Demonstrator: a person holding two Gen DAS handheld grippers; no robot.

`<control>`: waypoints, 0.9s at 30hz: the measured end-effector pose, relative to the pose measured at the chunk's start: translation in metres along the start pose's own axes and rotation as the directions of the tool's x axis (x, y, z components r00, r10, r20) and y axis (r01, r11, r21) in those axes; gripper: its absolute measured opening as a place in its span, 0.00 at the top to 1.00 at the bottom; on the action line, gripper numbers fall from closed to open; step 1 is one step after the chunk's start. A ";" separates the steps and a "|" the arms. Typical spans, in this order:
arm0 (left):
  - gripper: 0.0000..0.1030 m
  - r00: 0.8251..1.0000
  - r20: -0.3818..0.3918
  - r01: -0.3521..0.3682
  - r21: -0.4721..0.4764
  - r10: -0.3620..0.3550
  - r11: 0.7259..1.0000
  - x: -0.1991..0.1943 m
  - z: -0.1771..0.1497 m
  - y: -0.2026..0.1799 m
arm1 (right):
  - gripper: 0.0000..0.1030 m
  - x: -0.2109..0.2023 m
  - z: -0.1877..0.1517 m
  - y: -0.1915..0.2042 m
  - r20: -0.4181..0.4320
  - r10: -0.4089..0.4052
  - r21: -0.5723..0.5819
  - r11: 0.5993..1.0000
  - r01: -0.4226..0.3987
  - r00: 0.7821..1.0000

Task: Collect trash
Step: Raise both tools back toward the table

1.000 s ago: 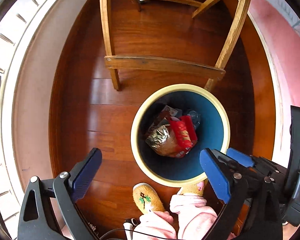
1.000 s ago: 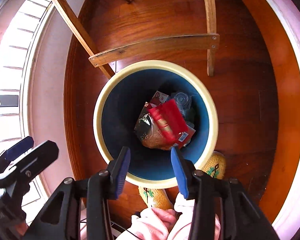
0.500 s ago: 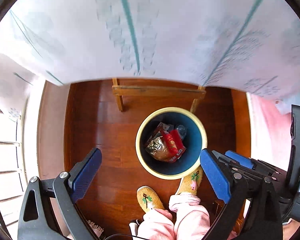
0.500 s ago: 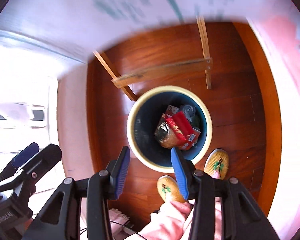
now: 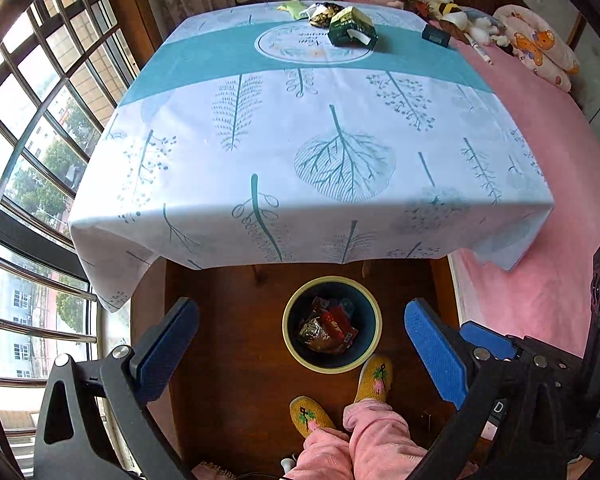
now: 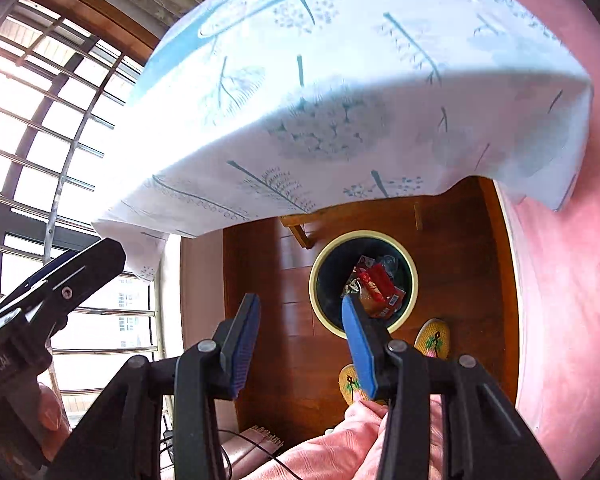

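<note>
Round cream-rimmed bin holds crinkled wrappers; both ribbed tongs gape.

Two wrist views held high, facing down past the table edge.

From the left wrist the whole table is seen from above, with the bin far below; from the right wrist the table's near edge is seen closer and tilted. The bin, floor and slippers are shared.

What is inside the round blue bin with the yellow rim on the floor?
Inside the round blue bin with the yellow rim lie a red snack packet and a shiny brown foil wrapper. Whatever lies beneath them is covered.
</note>
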State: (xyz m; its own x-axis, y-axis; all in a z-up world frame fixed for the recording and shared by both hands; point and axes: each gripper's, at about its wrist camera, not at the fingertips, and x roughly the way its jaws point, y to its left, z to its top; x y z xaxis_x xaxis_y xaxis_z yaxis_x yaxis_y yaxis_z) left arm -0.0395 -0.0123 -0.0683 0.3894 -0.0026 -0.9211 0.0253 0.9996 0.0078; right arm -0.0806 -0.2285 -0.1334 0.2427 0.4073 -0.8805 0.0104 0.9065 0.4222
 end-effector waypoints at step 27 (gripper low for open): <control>0.01 0.960 0.277 0.030 0.013 -0.032 0.999 -0.103 0.099 0.006 | 0.58 -0.138 0.094 0.044 0.333 0.013 -0.081 0.997 0.015 0.943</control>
State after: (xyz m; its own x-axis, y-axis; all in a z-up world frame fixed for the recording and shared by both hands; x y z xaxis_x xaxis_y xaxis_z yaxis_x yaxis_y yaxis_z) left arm 0.0115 -0.0090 0.0647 0.6280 -0.0422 -0.7771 0.0488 0.9987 -0.0148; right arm -0.0225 -0.2553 0.0267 0.5523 0.3585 -0.7527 -0.0649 0.9186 0.3899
